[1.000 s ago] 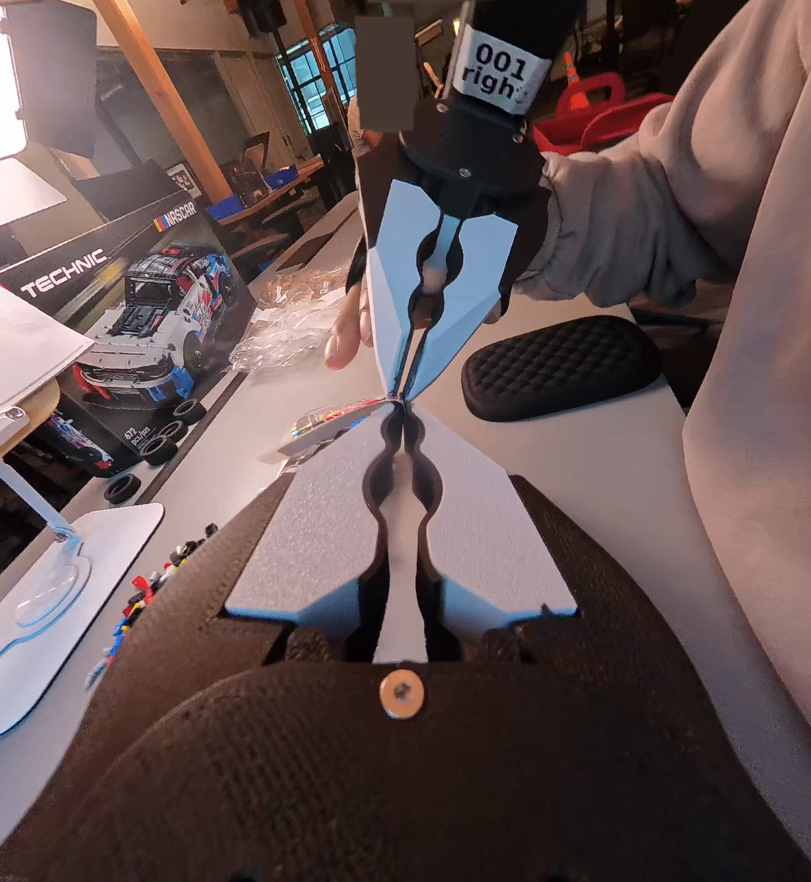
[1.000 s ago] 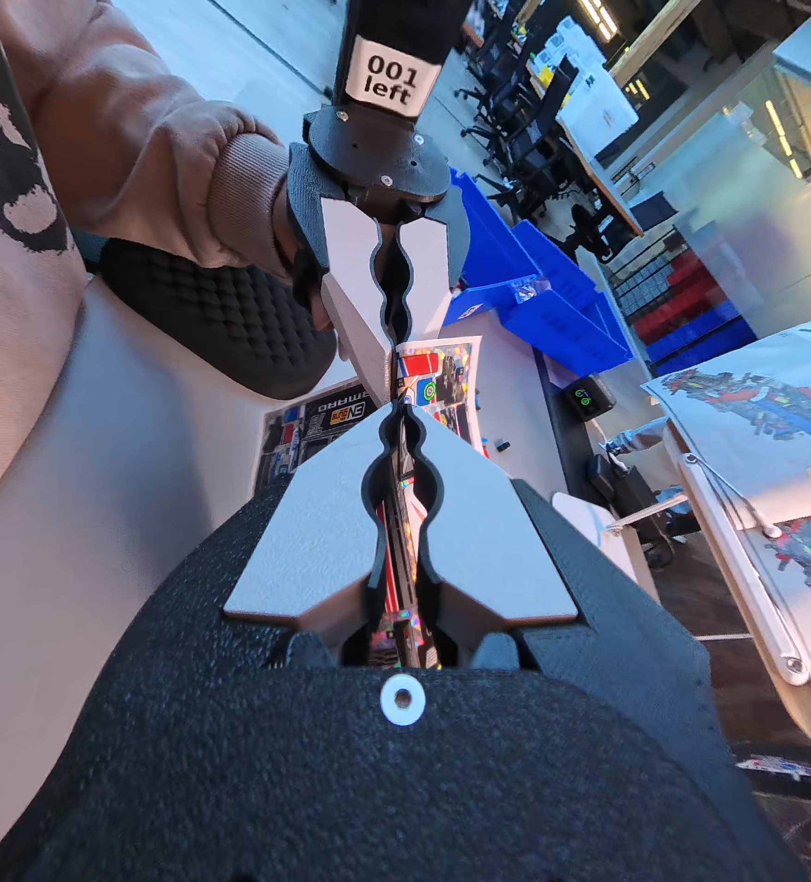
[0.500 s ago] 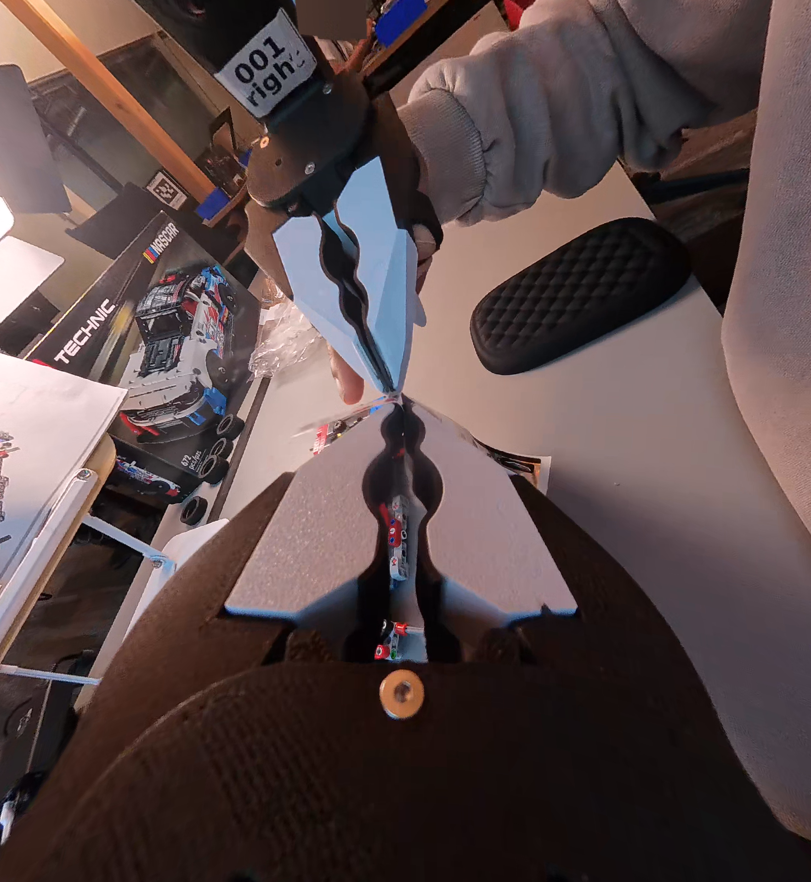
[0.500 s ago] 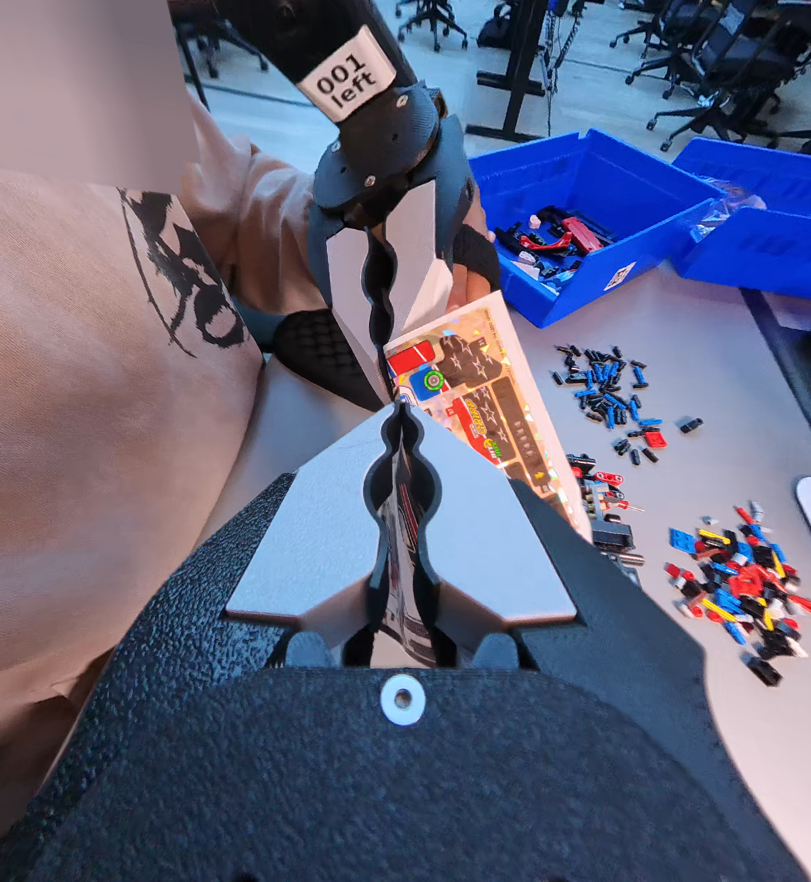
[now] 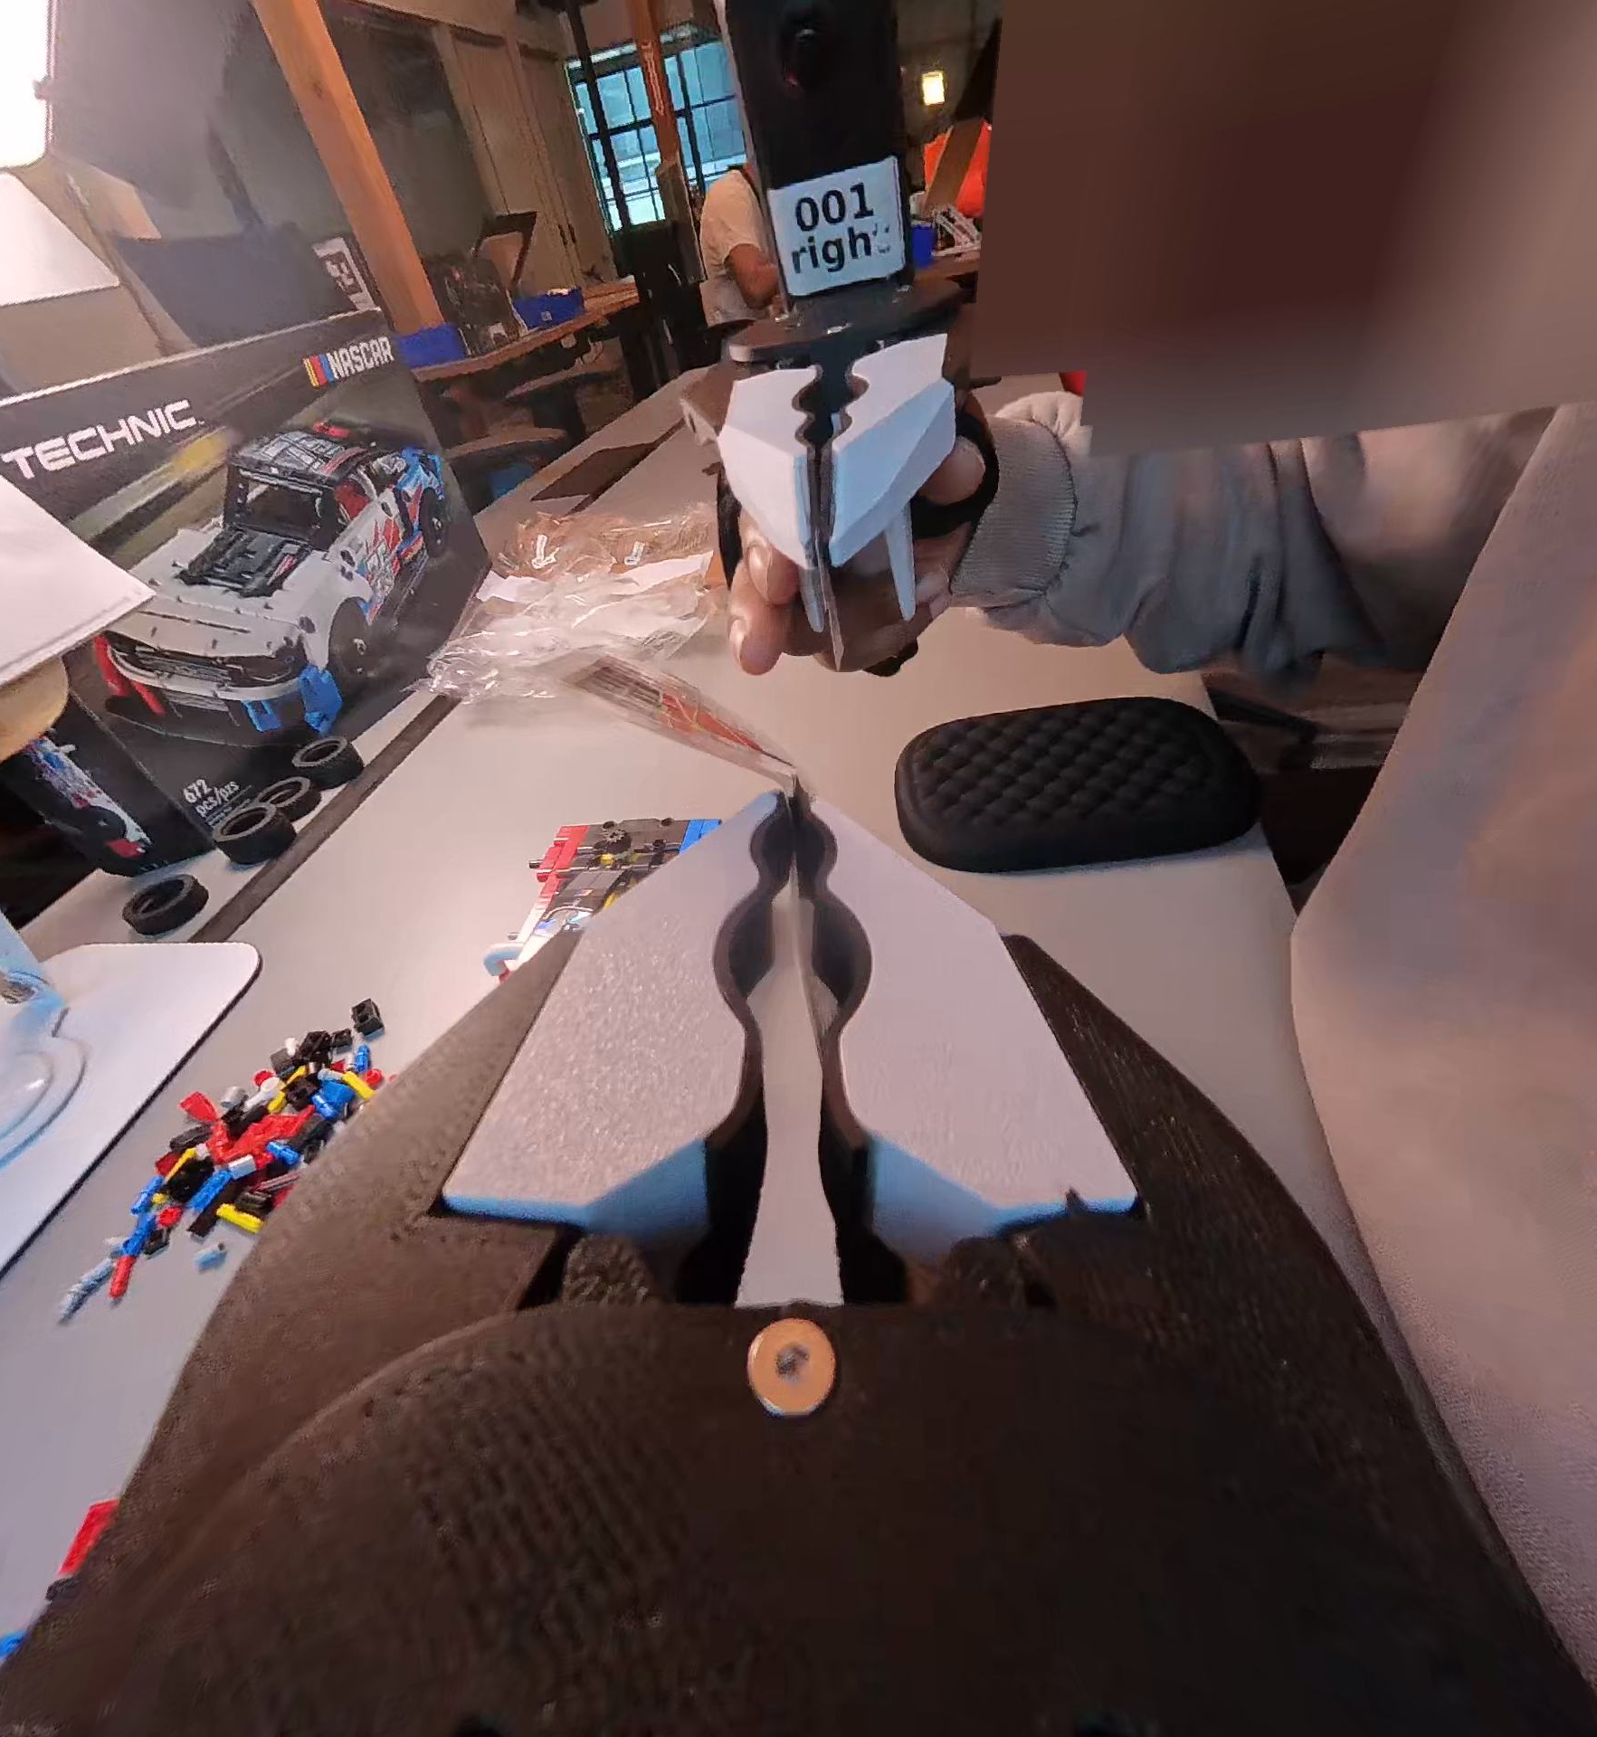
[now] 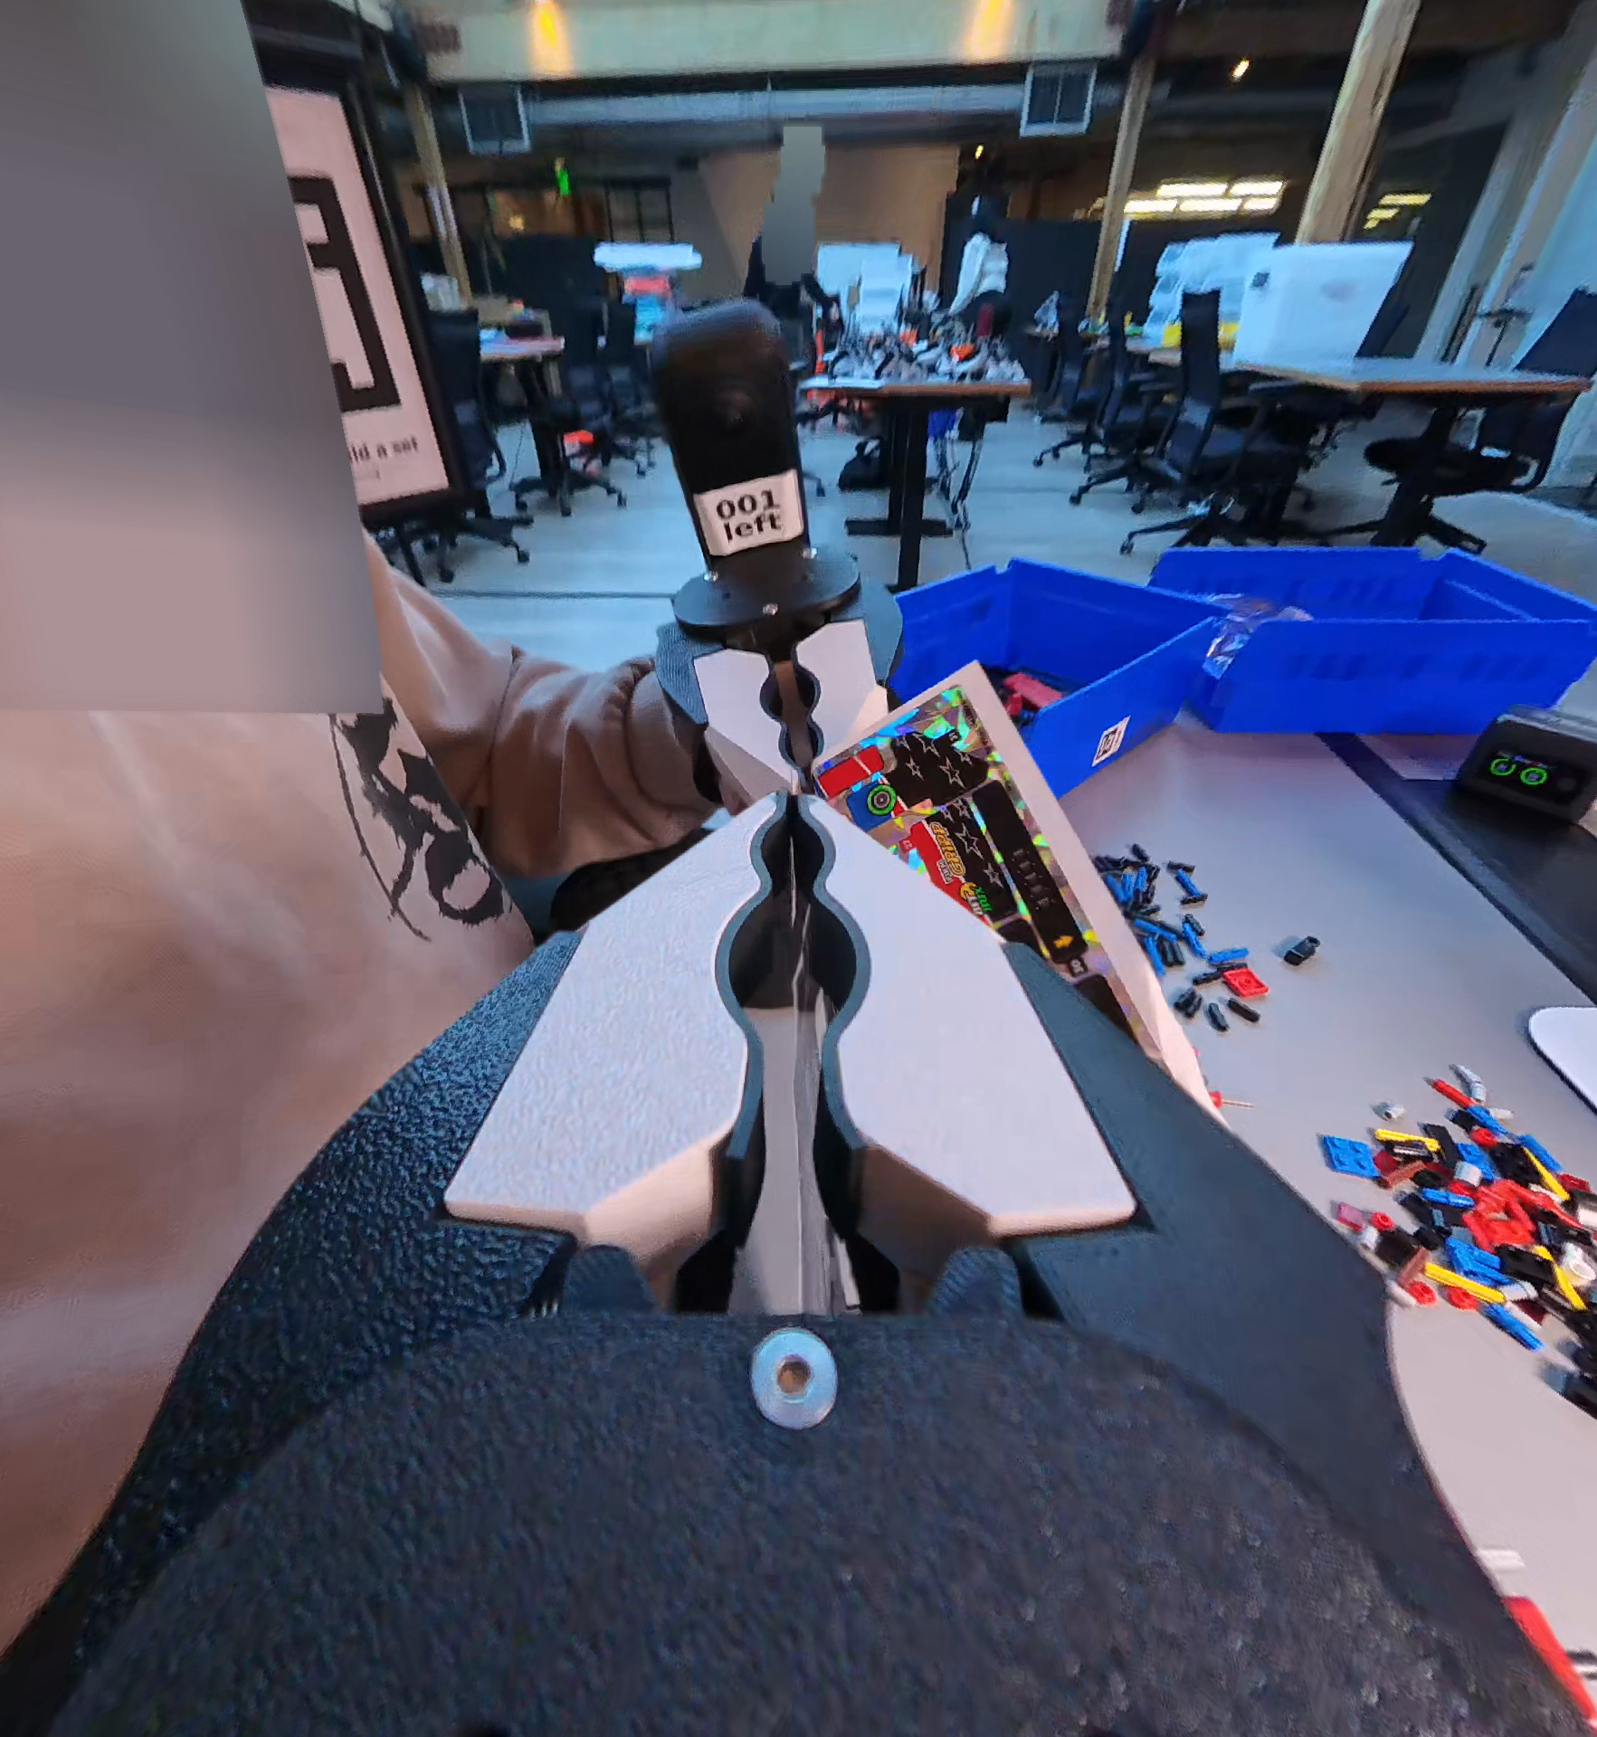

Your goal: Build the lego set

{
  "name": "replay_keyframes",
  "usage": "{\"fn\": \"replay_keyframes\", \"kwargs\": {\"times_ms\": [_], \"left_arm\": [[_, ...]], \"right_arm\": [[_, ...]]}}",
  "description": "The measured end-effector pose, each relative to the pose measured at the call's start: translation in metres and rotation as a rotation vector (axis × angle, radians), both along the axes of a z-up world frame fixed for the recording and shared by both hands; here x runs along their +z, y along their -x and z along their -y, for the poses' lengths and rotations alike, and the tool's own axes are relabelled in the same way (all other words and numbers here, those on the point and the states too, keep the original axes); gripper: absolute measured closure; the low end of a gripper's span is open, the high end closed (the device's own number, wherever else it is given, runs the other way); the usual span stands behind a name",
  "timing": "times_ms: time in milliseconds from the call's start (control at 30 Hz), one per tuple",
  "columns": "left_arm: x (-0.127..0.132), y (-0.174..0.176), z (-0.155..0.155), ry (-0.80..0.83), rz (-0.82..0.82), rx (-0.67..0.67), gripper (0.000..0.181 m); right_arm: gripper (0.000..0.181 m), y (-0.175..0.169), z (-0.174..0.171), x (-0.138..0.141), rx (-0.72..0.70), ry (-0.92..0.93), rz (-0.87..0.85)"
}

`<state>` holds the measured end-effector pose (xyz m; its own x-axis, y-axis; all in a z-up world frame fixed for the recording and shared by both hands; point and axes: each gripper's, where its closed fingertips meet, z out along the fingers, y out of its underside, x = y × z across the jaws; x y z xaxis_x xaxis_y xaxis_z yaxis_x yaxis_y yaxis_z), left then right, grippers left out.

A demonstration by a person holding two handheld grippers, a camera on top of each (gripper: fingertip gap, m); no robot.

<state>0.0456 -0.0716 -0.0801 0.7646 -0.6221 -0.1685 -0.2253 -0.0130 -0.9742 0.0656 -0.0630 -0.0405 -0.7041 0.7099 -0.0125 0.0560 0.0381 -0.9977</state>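
Note:
A holographic sticker sheet [image 6: 954, 846] with red, black and blue decals is held in the air between my two grippers. My left gripper [image 5: 792, 799] is shut on one corner of it; the sheet [image 5: 681, 710] runs up and left from the tips, seen nearly edge-on. My right gripper [image 6: 792, 799] is shut, with a thin sheet edge in its gap. The two grippers face each other tip to tip. The right gripper [image 5: 827, 649] shows upright in the left wrist view, and the left gripper [image 6: 794, 766] shows in the right wrist view. A partly built Lego model [image 5: 616, 865] lies on the grey table [image 5: 456, 846].
Loose pieces lie in a pile [image 6: 1509, 1212], also in the left wrist view [image 5: 249, 1147]. Blue pins [image 6: 1161, 902], two blue bins [image 6: 1057, 658], the set box [image 5: 240, 526], tyres [image 5: 258, 827], plastic bags [image 5: 587, 602], a black wrist rest [image 5: 1076, 780] and a white stand base [image 5: 70, 1062] share the table. About 5 cm separates my left fingertips from my right.
Both grippers have turned and lifted with the sticker sheet still between them. The right gripper has gone from tilted to upright in the left wrist view.

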Motion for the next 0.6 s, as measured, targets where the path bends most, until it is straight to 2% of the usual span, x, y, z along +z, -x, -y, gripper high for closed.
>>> {"fn": "replay_keyframes", "kwargs": {"times_ms": [200, 333, 500, 600], "left_arm": [[0.010, 0.012, -0.014, 0.057, 0.138, 0.023, 0.181], [0.027, 0.031, -0.046, 0.099, 0.301, 0.049, 0.181], [0.051, 0.062, -0.125, 0.151, 0.651, 0.043, 0.181], [0.048, 0.080, -0.191, 0.201, 0.824, 0.083, 0.181]], "right_arm": [[0.181, -0.017, -0.032, 0.015, -0.085, 0.159, -0.035], [0.181, -0.025, -0.065, 0.006, -0.217, 0.177, -0.031], [0.181, -0.038, -0.108, -0.012, -0.402, 0.160, -0.005], [0.181, -0.048, -0.126, -0.022, -0.474, 0.141, 0.013]]}}
